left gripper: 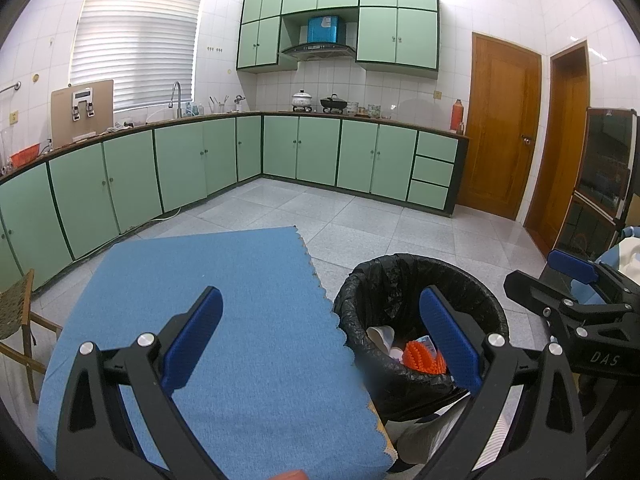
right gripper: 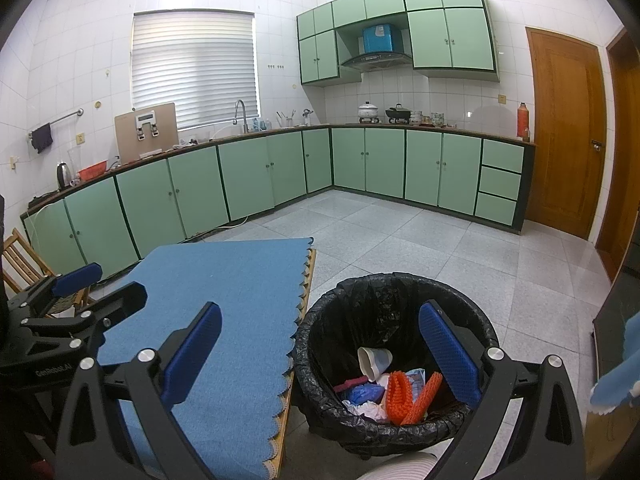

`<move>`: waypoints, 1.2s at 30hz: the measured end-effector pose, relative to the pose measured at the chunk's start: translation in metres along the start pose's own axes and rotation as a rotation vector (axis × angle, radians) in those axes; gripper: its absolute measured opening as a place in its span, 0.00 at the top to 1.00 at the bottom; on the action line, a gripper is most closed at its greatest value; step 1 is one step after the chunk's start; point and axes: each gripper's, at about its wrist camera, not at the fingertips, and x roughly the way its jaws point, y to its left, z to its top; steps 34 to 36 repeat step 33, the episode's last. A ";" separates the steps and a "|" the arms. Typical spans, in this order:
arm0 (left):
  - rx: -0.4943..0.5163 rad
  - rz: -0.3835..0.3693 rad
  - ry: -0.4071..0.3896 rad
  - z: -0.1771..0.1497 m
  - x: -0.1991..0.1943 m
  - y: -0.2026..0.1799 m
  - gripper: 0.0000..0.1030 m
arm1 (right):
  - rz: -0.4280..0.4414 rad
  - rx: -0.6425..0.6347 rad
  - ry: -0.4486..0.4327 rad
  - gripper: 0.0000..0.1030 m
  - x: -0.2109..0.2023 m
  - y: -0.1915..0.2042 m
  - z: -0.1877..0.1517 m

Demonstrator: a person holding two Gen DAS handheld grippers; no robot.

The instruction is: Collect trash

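- Blue cloth (left gripper: pixel 224 320) is covering the table beside a bin lined with a black bag (right gripper: pixel 384 308), which is standing on the grey tiled floor (left gripper: pixel 420 232) of a green-cabinet kitchen
- Trash is sitting inside the bin: a white paper cup (right gripper: pixel 374 360), an orange bristled brush (right gripper: pixel 400 394), a blue crumpled wrapper (right gripper: pixel 366 392) and pale tissue
- Left gripper (left gripper: pixel 320 340) is hovering above the cloth's scalloped edge, its blue-padded jaws spread wide and carrying nothing
- Right gripper (right gripper: pixel 320 352) is hanging over the near rim of the bin, jaws likewise released and empty
- No loose rubbish is showing on the visible stretch of cloth, so collection is looking finished or nearly so; a reddish sliver at the bottom edge of the left wrist view is too cropped to identify
- Doing this step well is meaning: scanning the near table edge before leaving, keeping both claws clear of the thin liner so it is not snagging or slipping off the rim, and dropping any further piece over the bin's centre
- Lettering "DAS" is reading on the right gripper's body in the left wrist view; "GenRobot.AI" seems to be printed on the left gripper's body in the right wrist view, small and only partly legible
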 end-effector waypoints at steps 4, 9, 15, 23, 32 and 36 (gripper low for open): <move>0.001 0.000 0.001 0.000 0.000 0.002 0.07 | 0.002 0.000 0.001 0.06 0.002 -0.002 0.000; 0.000 0.001 0.002 -0.001 0.000 0.004 0.07 | 0.001 -0.001 0.001 0.06 0.002 -0.002 0.000; 0.000 0.000 0.002 0.000 0.000 0.003 0.07 | 0.001 0.001 0.002 0.06 0.003 -0.004 -0.001; 0.002 0.001 0.005 -0.001 0.002 -0.002 0.07 | 0.003 0.002 0.007 0.06 0.005 -0.006 -0.003; -0.001 0.007 0.010 -0.005 0.004 -0.006 0.07 | 0.003 0.001 0.006 0.06 0.004 -0.006 -0.003; 0.000 0.008 0.009 -0.006 0.003 -0.005 0.07 | 0.003 0.001 0.006 0.06 0.004 -0.006 -0.003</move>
